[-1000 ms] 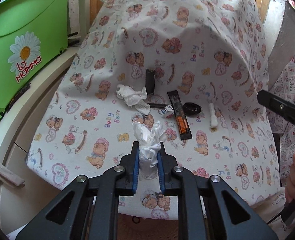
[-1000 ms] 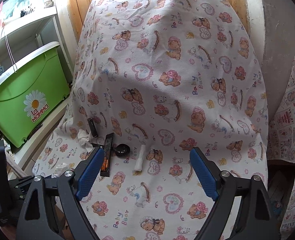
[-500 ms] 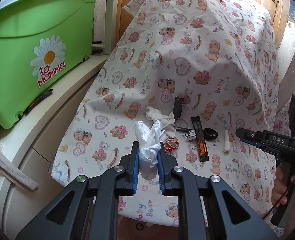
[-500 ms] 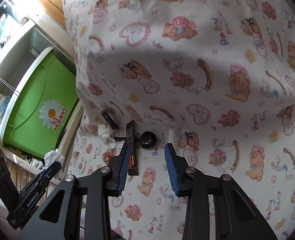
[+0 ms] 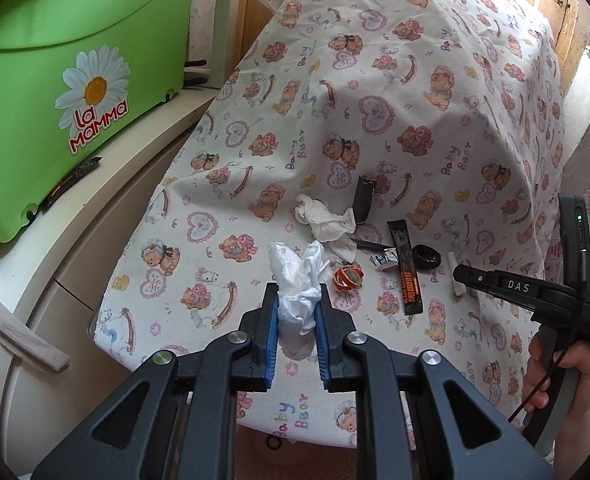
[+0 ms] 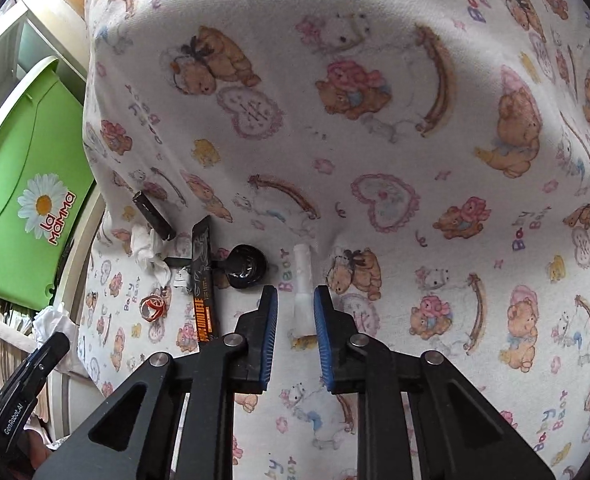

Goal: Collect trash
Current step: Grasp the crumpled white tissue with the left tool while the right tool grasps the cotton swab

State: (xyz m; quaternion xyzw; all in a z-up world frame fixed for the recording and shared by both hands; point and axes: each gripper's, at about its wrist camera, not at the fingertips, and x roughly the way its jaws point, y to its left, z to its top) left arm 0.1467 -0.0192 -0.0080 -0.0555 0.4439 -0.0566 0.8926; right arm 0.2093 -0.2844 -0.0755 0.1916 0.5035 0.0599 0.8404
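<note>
Right wrist view: right fingers [image 6: 293, 317] are closing around a small white roll [image 6: 302, 288], not yet pinched. Left fingers [image 5: 296, 310] clench a crumpled tissue [image 5: 298, 280]; beyond them another tissue [image 5: 325, 222], wrappers and a black cap [image 5: 426, 257] remain.

— What do your tongs look like?
— My left gripper [image 5: 297, 322] is black, with blue ridged pads and round silver screws. My right gripper [image 6: 293, 312] matches — white letters "DAS", tiny green light.

You're in a home, likely a storage corner: a teddy-bear baby sheet [image 5: 375, 128] drapes the furniture, a green plastic tub [image 5: 67, 80] sits on a cream cabinet [image 5: 107, 208] at ten o'clock, wooden panelling [image 5: 567, 24] at one.
</note>
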